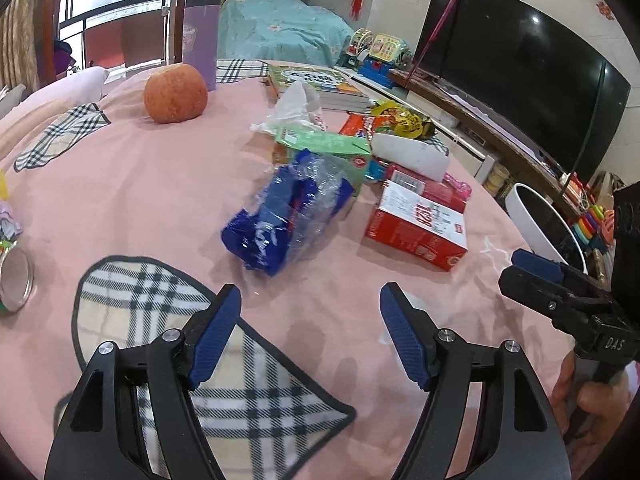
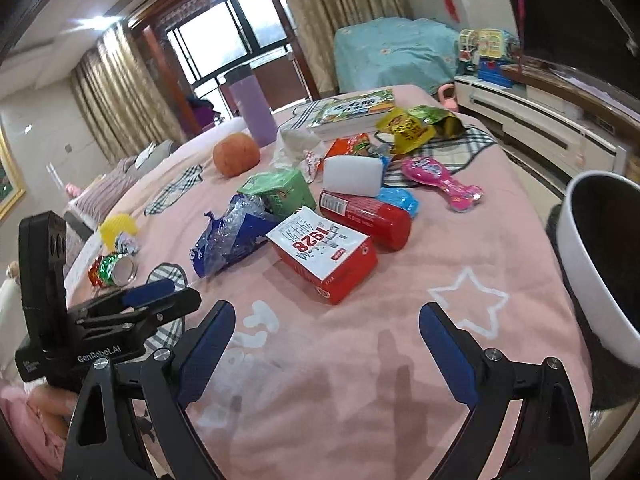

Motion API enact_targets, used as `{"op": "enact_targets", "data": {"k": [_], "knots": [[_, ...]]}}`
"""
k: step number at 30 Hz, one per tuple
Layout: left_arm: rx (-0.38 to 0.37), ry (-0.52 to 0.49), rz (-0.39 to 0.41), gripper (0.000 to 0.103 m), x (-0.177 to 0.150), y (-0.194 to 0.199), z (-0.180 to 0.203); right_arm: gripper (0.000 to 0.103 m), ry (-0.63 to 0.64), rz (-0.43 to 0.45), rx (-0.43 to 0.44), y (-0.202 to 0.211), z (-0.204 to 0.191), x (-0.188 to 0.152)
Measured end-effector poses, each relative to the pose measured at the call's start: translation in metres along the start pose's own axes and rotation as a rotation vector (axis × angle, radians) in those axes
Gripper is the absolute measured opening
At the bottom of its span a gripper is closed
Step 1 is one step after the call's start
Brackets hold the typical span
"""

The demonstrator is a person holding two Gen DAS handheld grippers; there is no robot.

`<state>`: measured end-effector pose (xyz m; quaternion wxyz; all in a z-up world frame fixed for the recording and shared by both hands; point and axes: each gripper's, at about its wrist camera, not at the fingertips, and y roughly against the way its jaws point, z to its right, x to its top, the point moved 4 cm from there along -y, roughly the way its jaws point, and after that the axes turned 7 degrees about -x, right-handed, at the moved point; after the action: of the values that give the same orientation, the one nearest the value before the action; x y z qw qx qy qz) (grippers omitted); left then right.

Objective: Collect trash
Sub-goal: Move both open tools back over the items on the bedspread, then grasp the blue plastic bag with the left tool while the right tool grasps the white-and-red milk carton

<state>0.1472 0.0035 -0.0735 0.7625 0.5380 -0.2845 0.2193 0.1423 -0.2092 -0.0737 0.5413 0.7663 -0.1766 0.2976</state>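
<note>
Barely begun: left tongs (image 1: 310, 334) and right tongs (image 2: 326, 354) both wide open and empty, crushed blue wrapper (image 1: 280, 216), red carton (image 1: 420, 226) unpicked mid-bed, white bin (image 2: 592, 280) waiting at right.

One apple (image 1: 176, 93), one purple cup (image 1: 201, 36) and one white bin (image 2: 600, 264) are seen. Two boxes are counted: one red (image 2: 324, 256) and one green (image 2: 276, 192).

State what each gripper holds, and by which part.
Nothing. The left gripper and the right gripper are both open and empty above the pink blanket.
</note>
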Motion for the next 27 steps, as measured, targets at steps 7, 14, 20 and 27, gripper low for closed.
{"op": "enact_targets", "data": {"k": [7, 14, 20, 27], "knots": [[0.012, -0.036, -0.013, 0.076, 0.015, -0.007, -0.013, 0.095, 0.078, -0.027, 0.015, -0.016, -0.007, 0.010], [-0.007, -0.105, -0.038, 0.081, 0.032, -0.025, -0.021, 0.095, 0.154, -0.051, 0.032, -0.033, -0.014, 0.021], [-0.011, -0.114, -0.090, 0.081, 0.037, -0.048, -0.028, 0.095, 0.193, -0.086, 0.038, -0.052, -0.017, 0.028], [-0.034, -0.146, -0.119, 0.060, 0.034, -0.057, -0.019, 0.093, 0.195, -0.114, 0.069, -0.068, -0.015, 0.030]]}}
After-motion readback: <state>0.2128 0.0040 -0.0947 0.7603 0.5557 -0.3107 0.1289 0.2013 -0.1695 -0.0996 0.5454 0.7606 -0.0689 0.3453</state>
